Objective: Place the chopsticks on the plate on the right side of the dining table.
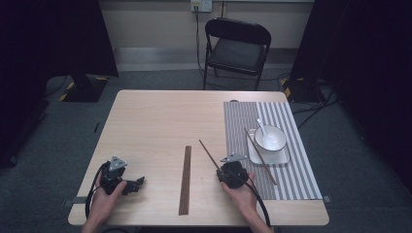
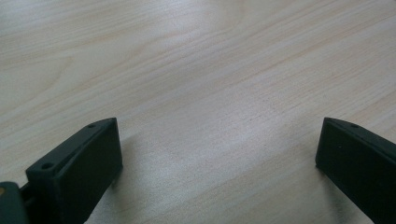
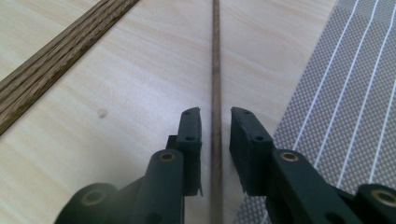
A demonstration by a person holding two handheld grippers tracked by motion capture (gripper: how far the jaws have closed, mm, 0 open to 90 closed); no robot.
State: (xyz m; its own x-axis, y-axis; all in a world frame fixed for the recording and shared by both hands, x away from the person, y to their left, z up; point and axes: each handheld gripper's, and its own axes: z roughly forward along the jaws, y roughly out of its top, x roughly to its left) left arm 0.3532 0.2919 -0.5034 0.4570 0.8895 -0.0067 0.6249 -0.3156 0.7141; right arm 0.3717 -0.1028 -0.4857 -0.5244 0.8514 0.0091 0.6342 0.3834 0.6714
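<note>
Resting at the left of the wooden table (image 1: 155, 116), well left of the grooved wooden strip (image 1: 185, 179), the left gripper (image 1: 137, 183) is lying in the person's left hand (image 1: 104, 199) with its jaws standing wide apart over bare wood, holding nothing. Lying lengthwise at centre, the strip is serving as landmark. Just right of it, the right gripper (image 3: 215, 122) is straddling a single dark chopstick (image 3: 215, 65), which is lying flat on the table between the strip and the striped placemat (image 1: 291, 170); the jaws are standing slightly apart, a sliver of gap showing on each side of the stick, so nothing is clamped. Farther right of the strip, a second chopstick (image 1: 261, 156) is leaning across a white tray (image 1: 285, 159) bearing a bowl (image 1: 270, 137) with a spoon (image 1: 261, 125). Risk, as judged: closing off-centre could be rolling the thin stick sideways or pivoting it out of the pads, and pressing too low could be jamming the pads against the tabletop.
</note>
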